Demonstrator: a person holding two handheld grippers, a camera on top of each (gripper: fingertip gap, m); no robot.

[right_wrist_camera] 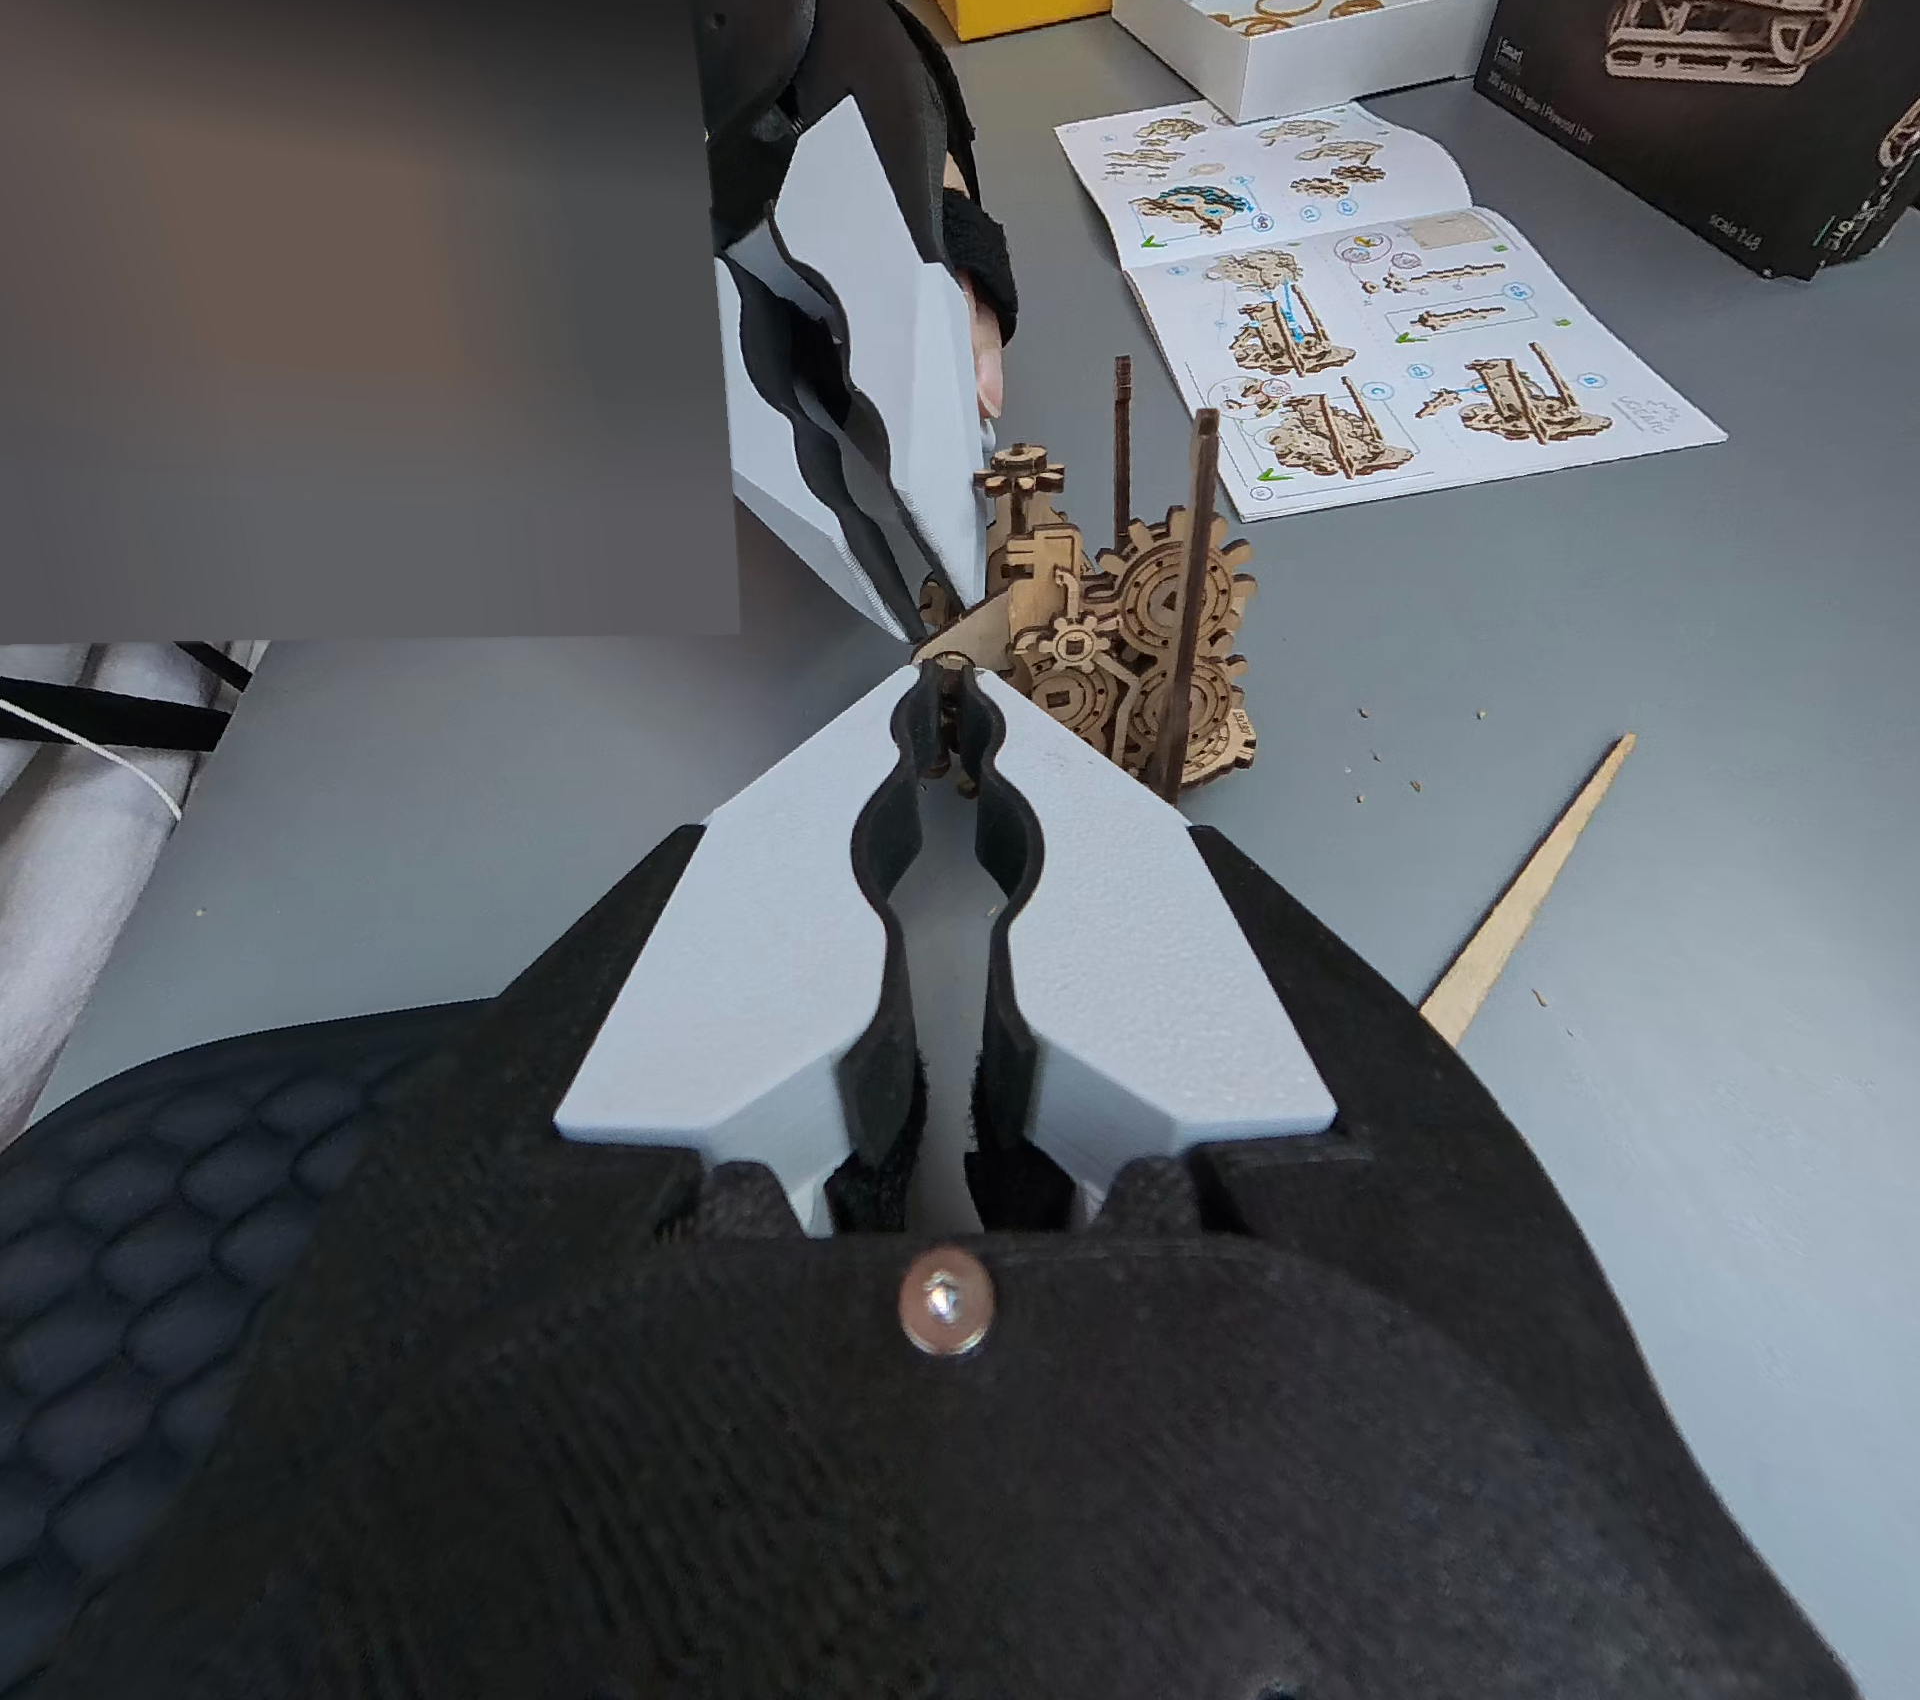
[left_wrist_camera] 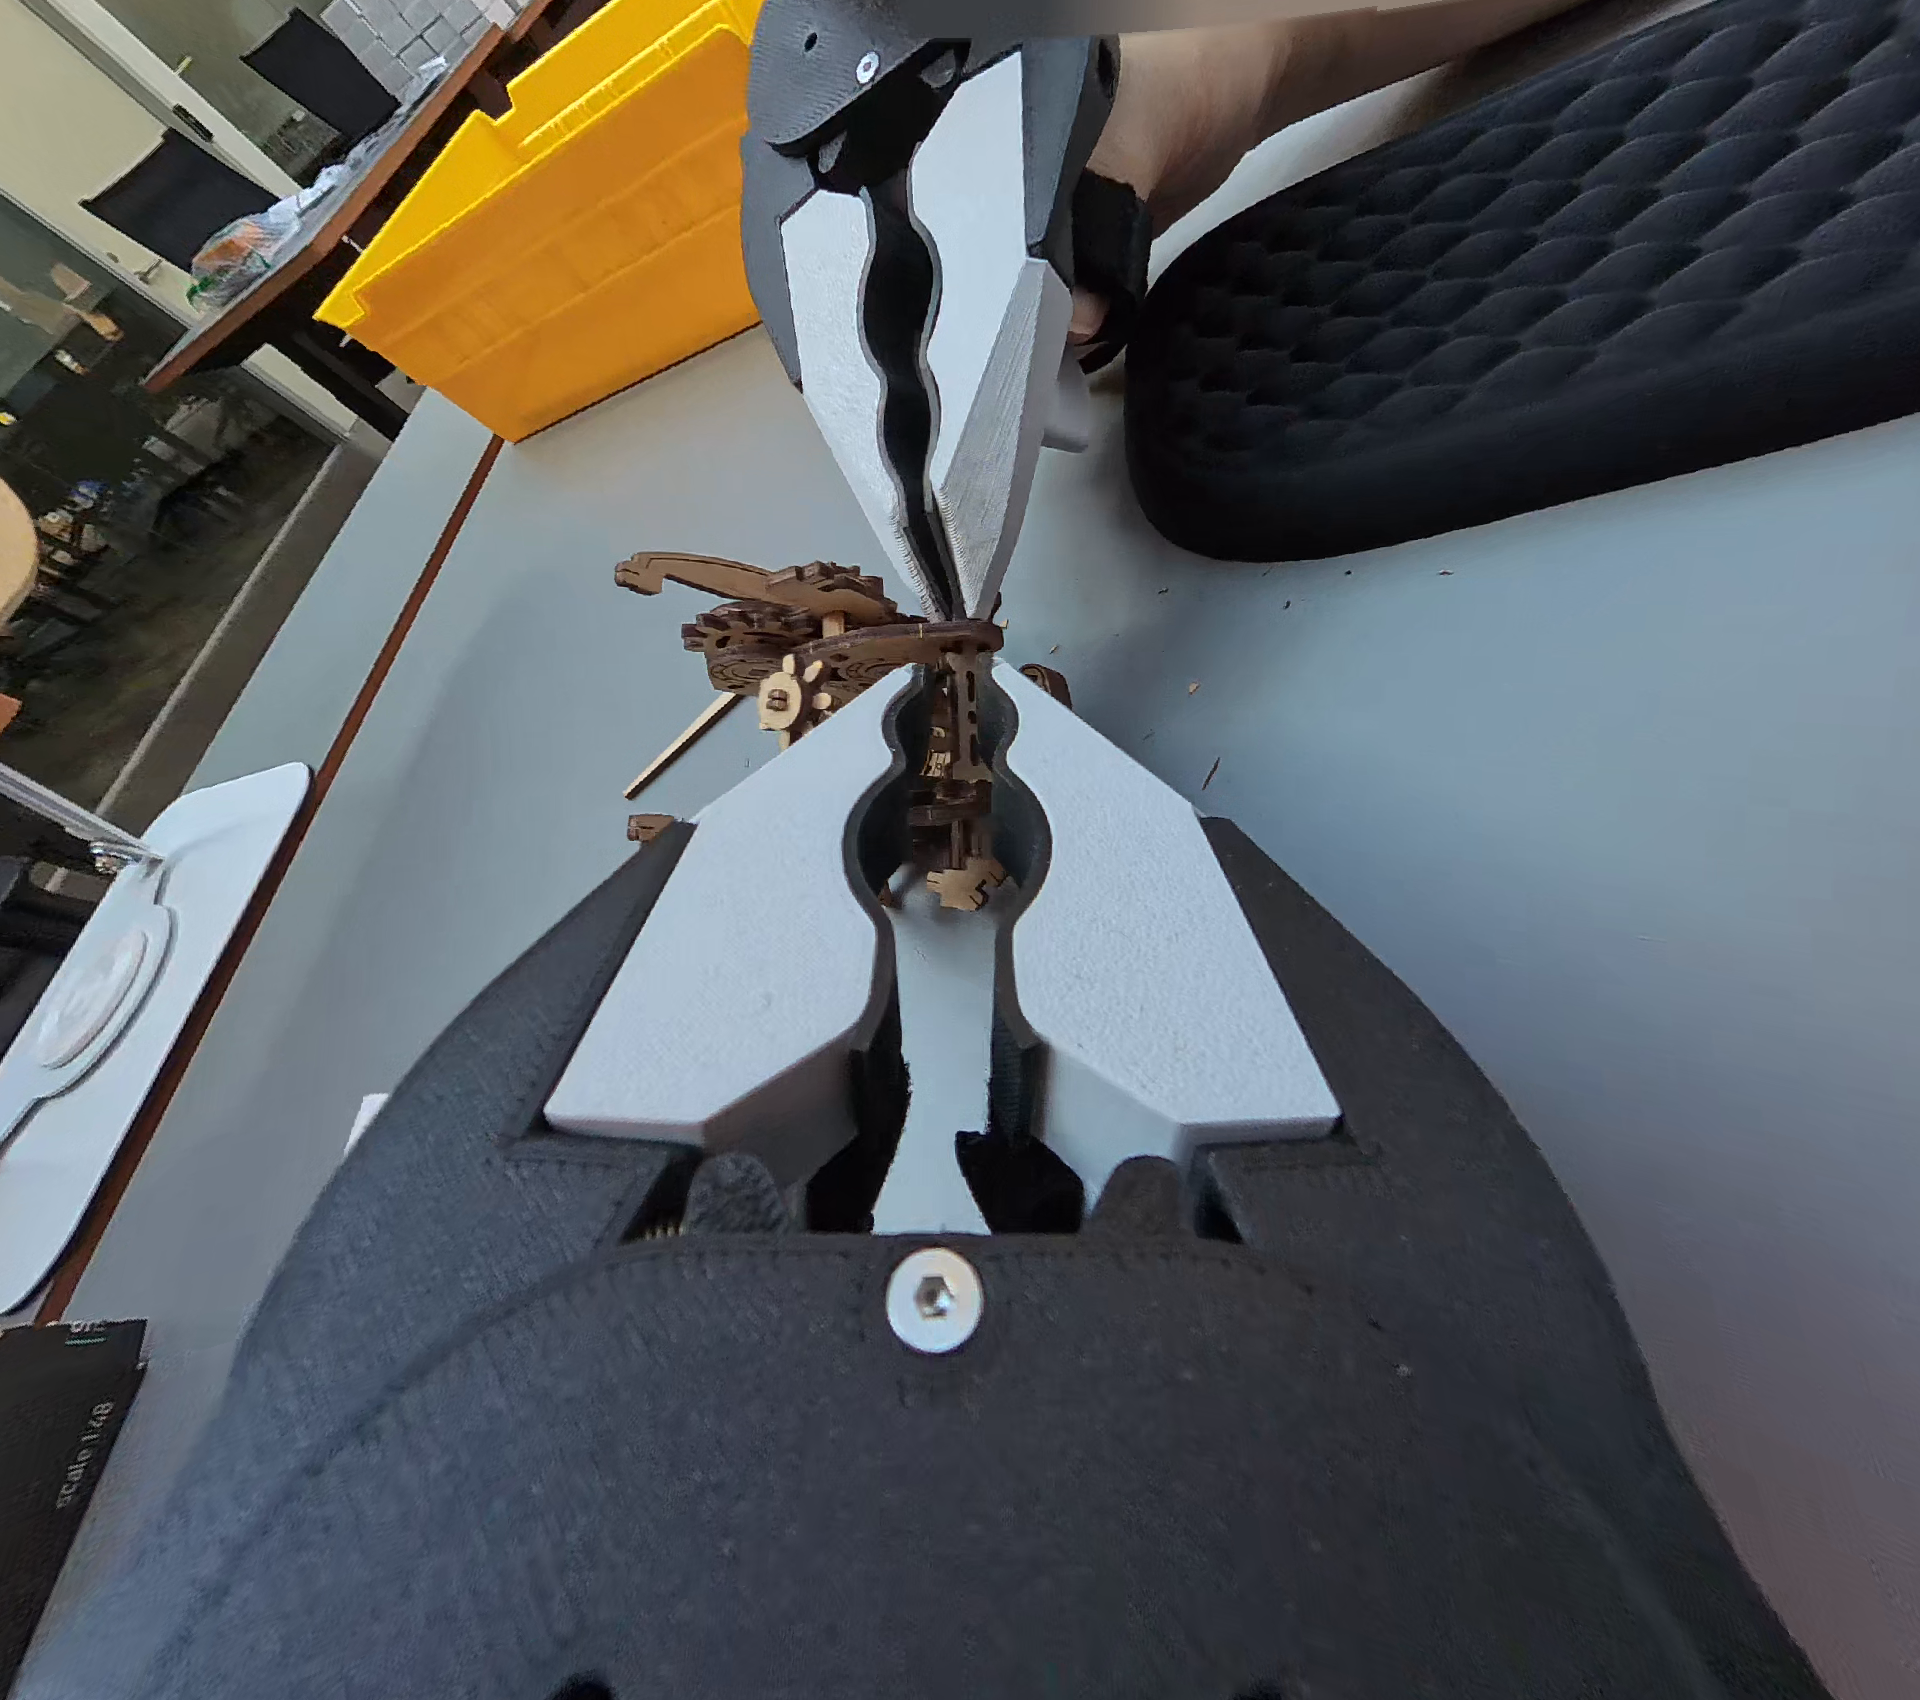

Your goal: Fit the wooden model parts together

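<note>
Together, two tongs, left tongs (left_wrist_camera: 954,676), right tongs (right_wrist_camera: 943,676), pinching one wooden model (right_wrist_camera: 1122,642)

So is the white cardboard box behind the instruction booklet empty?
No: in the right wrist view the white box holds a few light wooden rings.

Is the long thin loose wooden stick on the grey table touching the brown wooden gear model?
Apart. The right wrist view shows bare table between the stick and the gear model.
</note>
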